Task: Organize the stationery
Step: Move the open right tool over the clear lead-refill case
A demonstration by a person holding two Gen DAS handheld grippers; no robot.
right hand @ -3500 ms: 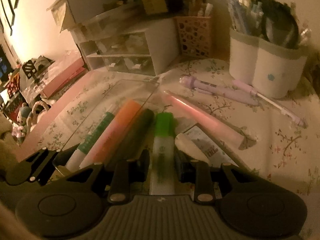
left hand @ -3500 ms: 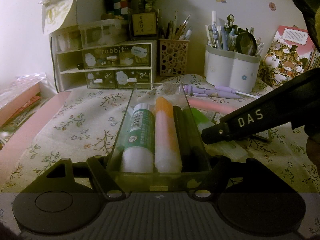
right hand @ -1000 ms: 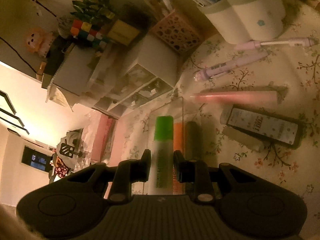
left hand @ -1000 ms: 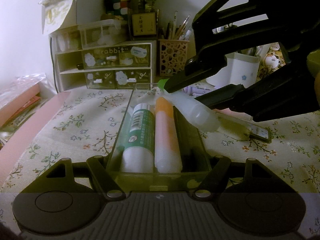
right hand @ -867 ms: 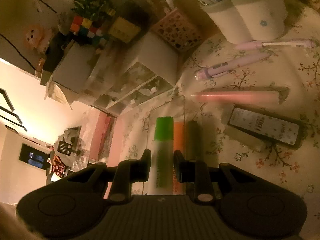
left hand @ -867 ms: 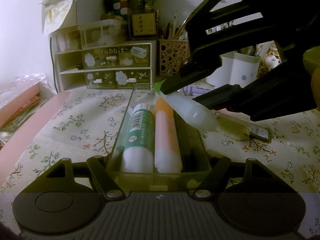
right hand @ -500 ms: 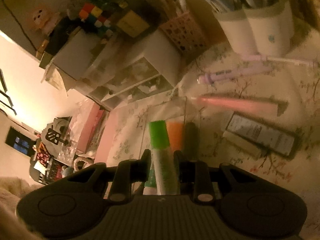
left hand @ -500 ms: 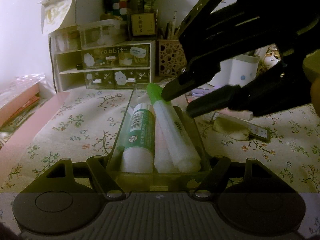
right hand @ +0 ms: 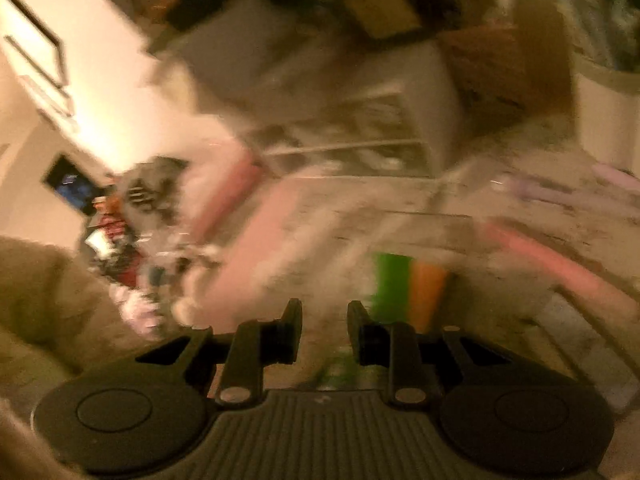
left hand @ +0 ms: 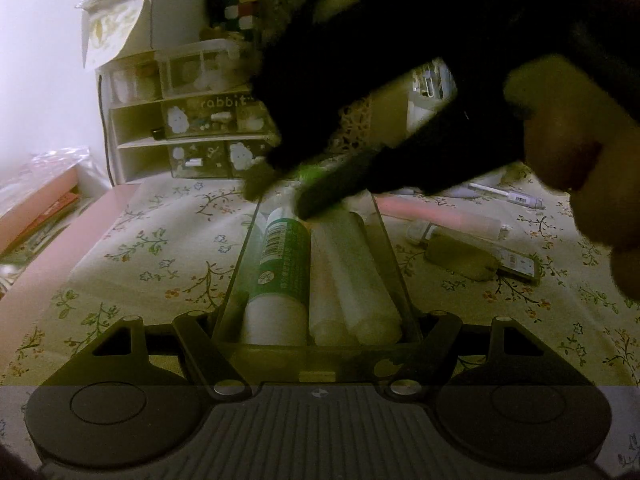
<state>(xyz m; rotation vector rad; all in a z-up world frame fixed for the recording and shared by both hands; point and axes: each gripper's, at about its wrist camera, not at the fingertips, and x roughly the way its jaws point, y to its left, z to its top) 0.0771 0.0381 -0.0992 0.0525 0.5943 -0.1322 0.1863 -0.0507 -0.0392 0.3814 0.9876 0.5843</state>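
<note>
Left claw (left hand: 318, 334): clenched on the near end of the clear tray (left hand: 394, 264), one finger on each long side wall; tray rests on the floral-clothed bench (left hand: 160, 256)
Tray contents: green-labelled glue stick (left hand: 282, 276) at left; pale highlighter (left hand: 360, 272) beside it, touching; both lie lengthwise
Right claw (right hand: 324, 330): released, gap bare between the fingers; view badly blurred; green cap (right hand: 390, 284) and orange cap (right hand: 428, 290) just ahead, side by side
Right claw from the left wrist view: dark mass over the tray's far end
Bench, right of tray: pink tube (left hand: 436, 216); small dark packet (left hand: 480, 260)
Far: white drawer unit (left hand: 192, 128) marked "rabbit"
</note>
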